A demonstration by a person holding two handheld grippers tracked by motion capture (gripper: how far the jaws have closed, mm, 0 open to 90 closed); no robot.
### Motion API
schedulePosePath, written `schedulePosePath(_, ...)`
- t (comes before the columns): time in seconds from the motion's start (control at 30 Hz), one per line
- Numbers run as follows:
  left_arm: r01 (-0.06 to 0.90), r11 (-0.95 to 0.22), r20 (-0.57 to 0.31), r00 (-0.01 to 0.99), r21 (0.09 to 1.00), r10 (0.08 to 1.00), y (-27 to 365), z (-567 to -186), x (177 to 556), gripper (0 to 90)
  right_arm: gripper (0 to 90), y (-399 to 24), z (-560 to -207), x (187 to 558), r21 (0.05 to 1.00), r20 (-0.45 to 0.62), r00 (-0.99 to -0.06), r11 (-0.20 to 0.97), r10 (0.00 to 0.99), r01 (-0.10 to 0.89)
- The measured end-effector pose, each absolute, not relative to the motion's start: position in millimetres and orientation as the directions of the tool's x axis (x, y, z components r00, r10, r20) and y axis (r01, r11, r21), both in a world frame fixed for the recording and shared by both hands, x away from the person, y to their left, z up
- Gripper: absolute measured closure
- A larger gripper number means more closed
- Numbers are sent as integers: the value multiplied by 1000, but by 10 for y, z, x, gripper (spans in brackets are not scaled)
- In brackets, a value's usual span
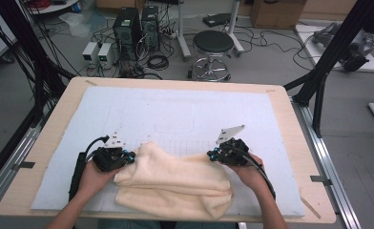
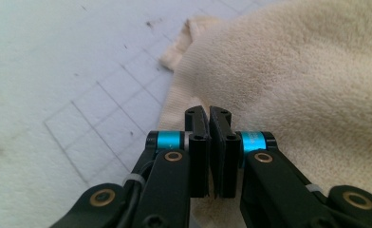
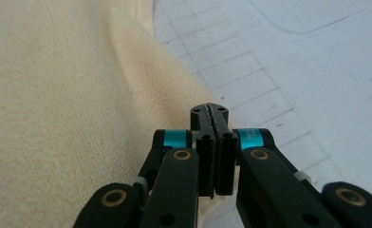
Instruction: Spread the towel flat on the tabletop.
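A cream towel (image 1: 175, 183) lies loosely folded on the white mat (image 1: 175, 109) near the table's front edge. My left gripper (image 1: 130, 156) rests at the towel's left end. In the left gripper view the left gripper (image 2: 208, 111) has its jaws shut together over the hem of the towel (image 2: 293, 71), and I see no cloth between the pads. My right gripper (image 1: 210, 155) sits at the towel's upper right edge. There too the right gripper (image 3: 209, 110) is shut above the border of the towel (image 3: 56, 95), with nothing visibly pinched.
The mat covers most of the wooden table (image 1: 290, 124), and its far half is bare with faint grid lines. Behind the table stand a black stool (image 1: 212, 45) and computer towers (image 1: 128, 26). Black frame posts (image 1: 328, 52) rise at the right.
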State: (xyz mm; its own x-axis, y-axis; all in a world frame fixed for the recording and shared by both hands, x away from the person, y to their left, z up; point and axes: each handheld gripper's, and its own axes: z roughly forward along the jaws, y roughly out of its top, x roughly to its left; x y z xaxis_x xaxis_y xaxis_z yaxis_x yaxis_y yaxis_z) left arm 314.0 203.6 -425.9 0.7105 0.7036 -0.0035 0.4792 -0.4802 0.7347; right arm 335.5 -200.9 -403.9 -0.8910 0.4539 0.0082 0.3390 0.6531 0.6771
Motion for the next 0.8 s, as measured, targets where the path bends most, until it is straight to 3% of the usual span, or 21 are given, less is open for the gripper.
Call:
schedulePosePath(0.1,469,-453,-14,706,759,708,2046,-4178,3168,862,884,-2059,-4021,3384,684,22,-883,637,469,355)
schedulePosePath(0.13,463,-452,-13,709,762,705,2046,-4163,3167,860,786,-2062,-4040,3402,677,23,-882,642,471,361)
schedulePosePath(0.23,461,-445,-12,705,768,709,2070,-4153,3159,859,768,-2056,-4107,3430,661,15,-880,656,475,365)
schedulePosePath(0.3,459,-447,-19,714,767,700,2089,-4160,3149,829,650,-2053,-4150,3442,666,33,-879,645,476,374)
schedulePosePath(0.33,471,-446,-40,721,761,692,2091,-4173,3151,753,573,-2041,-4174,3451,659,27,-875,650,483,379)
schedulePosePath(0.4,515,-446,-92,723,732,684,2093,-4208,3163,548,531,-2006,-4241,3470,629,33,-878,673,477,389)
schedulePosePath(0.47,523,-474,-69,720,709,691,2095,-4271,3135,448,540,-1973,-4291,3483,616,28,-877,683,480,394)
schedulePosePath(0.53,536,-474,-95,726,698,681,2110,-4344,3127,486,669,-1952,-4289,3479,615,23,-879,686,477,389)
schedulePosePath(0.57,529,-459,-86,717,713,692,2115,-4360,3111,527,776,-1939,-4288,3471,616,27,-884,689,466,382)
schedulePosePath(0.6,521,-460,-70,712,719,698,2099,-4364,3101,613,832,-1926,-4284,3470,615,36,-892,694,450,375)
schedulePosePath(0.7,502,-496,-31,725,709,688,2027,-4345,3097,810,862,-1900,-4264,3449,602,19,-899,713,437,360)
schedulePosePath(0.8,493,-496,-17,722,715,692,2002,-4323,3097,846,864,-1926,-4219,3420,614,8,-897,706,442,353)
